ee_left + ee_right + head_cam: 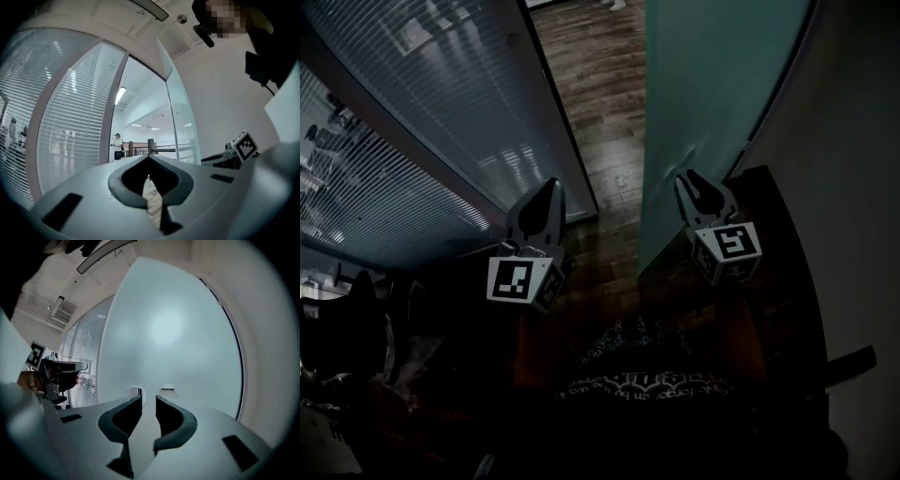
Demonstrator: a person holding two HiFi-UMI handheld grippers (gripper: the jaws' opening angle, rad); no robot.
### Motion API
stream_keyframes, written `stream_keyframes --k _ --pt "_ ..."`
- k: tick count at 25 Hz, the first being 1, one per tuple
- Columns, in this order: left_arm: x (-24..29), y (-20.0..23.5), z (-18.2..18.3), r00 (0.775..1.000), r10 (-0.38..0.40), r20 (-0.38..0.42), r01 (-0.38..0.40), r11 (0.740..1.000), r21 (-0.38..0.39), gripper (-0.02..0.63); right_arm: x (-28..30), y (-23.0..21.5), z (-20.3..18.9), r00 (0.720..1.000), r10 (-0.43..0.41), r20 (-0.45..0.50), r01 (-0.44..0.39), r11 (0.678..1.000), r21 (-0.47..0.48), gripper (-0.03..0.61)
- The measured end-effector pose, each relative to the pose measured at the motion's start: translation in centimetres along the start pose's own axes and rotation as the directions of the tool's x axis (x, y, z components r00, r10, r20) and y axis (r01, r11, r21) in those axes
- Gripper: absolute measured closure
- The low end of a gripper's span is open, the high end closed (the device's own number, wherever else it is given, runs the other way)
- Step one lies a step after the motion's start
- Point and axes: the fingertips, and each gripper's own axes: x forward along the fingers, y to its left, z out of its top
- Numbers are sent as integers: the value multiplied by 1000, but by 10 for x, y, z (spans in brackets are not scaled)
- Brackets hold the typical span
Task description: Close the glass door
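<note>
Right hand-held gripper (692,180) points at the frosted glass door (712,94), its jaws a narrow gap apart with nothing between them; whether it touches the pane cannot be told. That door stands swung open at the right of the doorway and fills the right gripper view. Left of it runs a glass wall with slatted blinds (441,112), with wooden floor (595,84) between. Left hand-held gripper (548,187) hovers before the opening, jaw tips together, empty.
</note>
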Motion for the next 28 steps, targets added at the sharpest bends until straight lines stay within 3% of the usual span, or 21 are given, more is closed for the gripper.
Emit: stream_keyframes --k 6,28 --pt "-7 7 2 999 32 1 -32 999 -11 618 13 1 -7 996 72 -61 -74 997 -24 479" --pt "-15 23 3 997 82 -5 -82 997 1 618 39 -2 -1 995 64 -73 -65 998 -17 476"
